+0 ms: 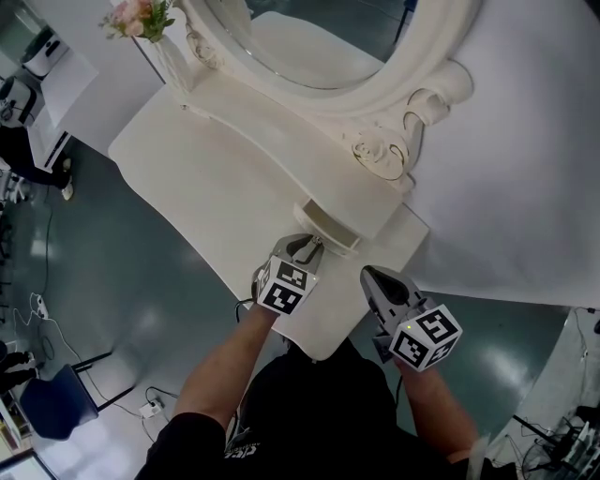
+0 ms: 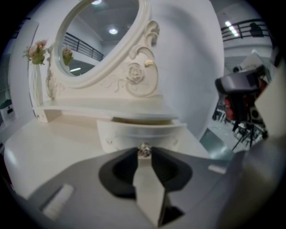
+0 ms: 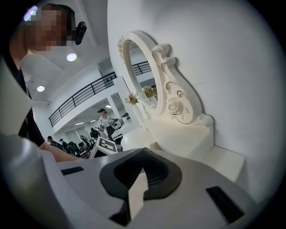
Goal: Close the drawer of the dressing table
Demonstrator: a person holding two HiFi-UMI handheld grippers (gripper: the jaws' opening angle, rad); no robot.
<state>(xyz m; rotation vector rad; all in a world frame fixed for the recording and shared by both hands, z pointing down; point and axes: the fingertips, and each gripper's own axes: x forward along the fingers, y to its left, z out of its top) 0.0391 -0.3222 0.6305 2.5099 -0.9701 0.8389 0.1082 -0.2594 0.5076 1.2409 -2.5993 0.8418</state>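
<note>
- The right hand-held gripper (image 1: 373, 279) hovers over the near corner of the worktop (image 1: 211, 183). Its jaws are pressed together with nothing between them. It points past the drawer towards the back edge, so it looks idle and clear of the other arm.
- The left hand-held gripper (image 2: 144, 154) faces the drawer front squarely, jaws pinched narrow on the knob (image 2: 144, 149). That grip seems meant to steer the push straight in.
- The drawer (image 2: 134, 132) stands part-way out from under the low shelf along the back edge. A dark gap shows above its front, so the closing is not yet done.
- Behind it the mirror (image 1: 309, 47) rises from the back edge.
- Flowers (image 1: 141, 17) stand at the far corner, well apart from the drawer's path.
</note>
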